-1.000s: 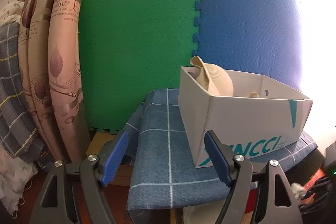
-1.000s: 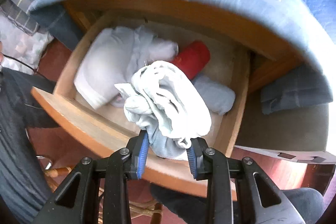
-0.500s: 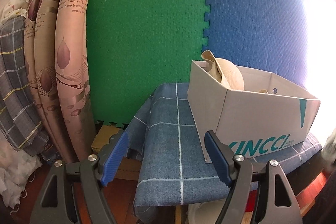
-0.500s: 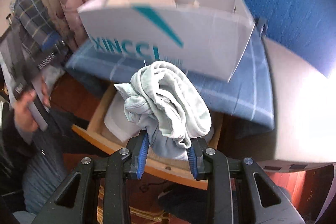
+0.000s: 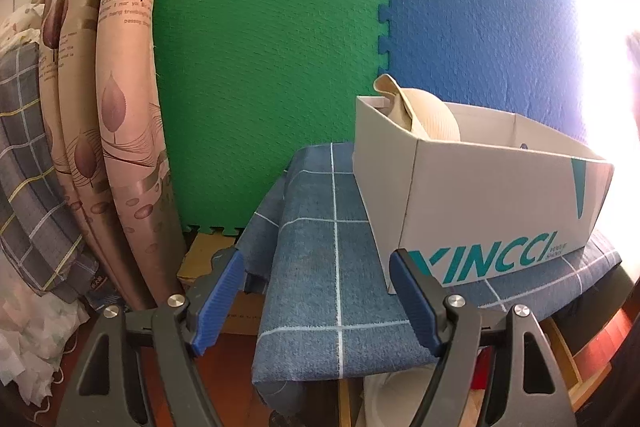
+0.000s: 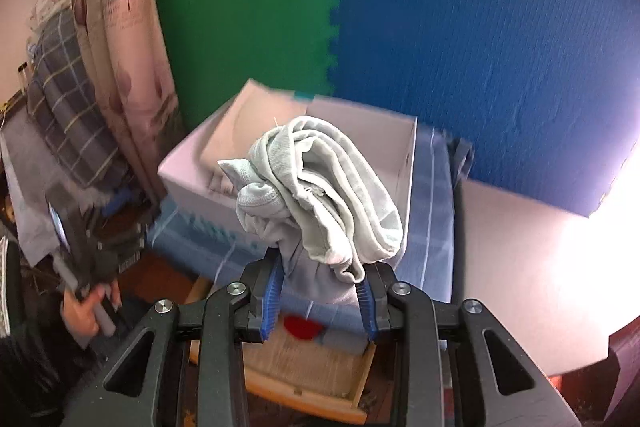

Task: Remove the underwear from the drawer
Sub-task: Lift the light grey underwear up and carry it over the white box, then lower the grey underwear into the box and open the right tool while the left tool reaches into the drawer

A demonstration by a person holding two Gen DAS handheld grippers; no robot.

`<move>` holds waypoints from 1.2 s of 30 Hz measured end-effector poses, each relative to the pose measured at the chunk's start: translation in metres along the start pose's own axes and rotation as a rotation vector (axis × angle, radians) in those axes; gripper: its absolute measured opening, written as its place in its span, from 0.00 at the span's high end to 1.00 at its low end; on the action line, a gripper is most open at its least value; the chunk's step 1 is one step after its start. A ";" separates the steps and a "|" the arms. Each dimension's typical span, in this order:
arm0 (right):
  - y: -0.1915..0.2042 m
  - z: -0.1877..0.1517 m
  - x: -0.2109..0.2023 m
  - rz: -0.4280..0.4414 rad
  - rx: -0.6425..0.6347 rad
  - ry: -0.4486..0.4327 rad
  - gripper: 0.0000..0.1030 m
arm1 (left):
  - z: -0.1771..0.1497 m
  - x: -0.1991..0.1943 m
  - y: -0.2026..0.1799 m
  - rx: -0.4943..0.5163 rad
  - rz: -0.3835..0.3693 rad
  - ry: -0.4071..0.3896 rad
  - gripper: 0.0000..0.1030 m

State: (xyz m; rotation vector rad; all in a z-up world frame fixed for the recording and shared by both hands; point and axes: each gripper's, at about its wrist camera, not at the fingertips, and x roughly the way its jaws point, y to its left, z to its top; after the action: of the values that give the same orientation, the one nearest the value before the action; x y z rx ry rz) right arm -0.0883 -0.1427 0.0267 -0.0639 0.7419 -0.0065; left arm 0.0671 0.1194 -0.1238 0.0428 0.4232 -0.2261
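My right gripper (image 6: 320,291) is shut on a bunched pale grey-green underwear (image 6: 320,187) and holds it up in front of the white XINCCI box (image 6: 400,143). The open wooden drawer (image 6: 304,383) lies below the fingers, with a red rolled item (image 6: 302,327) inside. My left gripper (image 5: 320,301) is open and empty, hovering in front of the blue checked cloth (image 5: 320,247) and the white box (image 5: 480,199). A cream hat (image 5: 428,111) sticks out of the box.
Green (image 5: 260,67) and blue (image 5: 480,27) foam mats cover the wall behind. Patterned curtains (image 5: 120,127) and a plaid blanket (image 5: 24,167) hang at left. The person's hand with the left gripper handle (image 6: 84,267) shows in the right wrist view.
My right gripper has lifted the underwear up out of the drawer to the height of the box. The left gripper has stayed open, shifting only slightly.
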 end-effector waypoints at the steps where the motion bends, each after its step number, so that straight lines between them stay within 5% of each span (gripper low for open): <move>1: 0.000 0.008 -0.001 -0.009 -0.004 -0.017 0.71 | -0.001 0.001 -0.001 0.002 0.002 0.004 0.25; 10: -0.006 0.049 0.043 -0.032 0.023 -0.020 0.71 | -0.003 0.004 -0.001 0.008 0.002 0.024 0.25; 24: -0.015 0.055 0.145 -0.103 0.016 0.115 0.71 | -0.007 0.010 -0.009 0.034 -0.009 0.049 0.25; 36: -0.019 0.064 0.187 -0.121 0.032 0.167 0.71 | -0.007 0.015 -0.015 0.032 -0.024 0.068 0.25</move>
State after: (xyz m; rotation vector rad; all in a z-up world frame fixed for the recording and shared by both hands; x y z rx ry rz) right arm 0.0929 -0.1634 -0.0510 -0.0787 0.9035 -0.1408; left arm 0.0742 0.1025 -0.1363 0.0770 0.4883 -0.2553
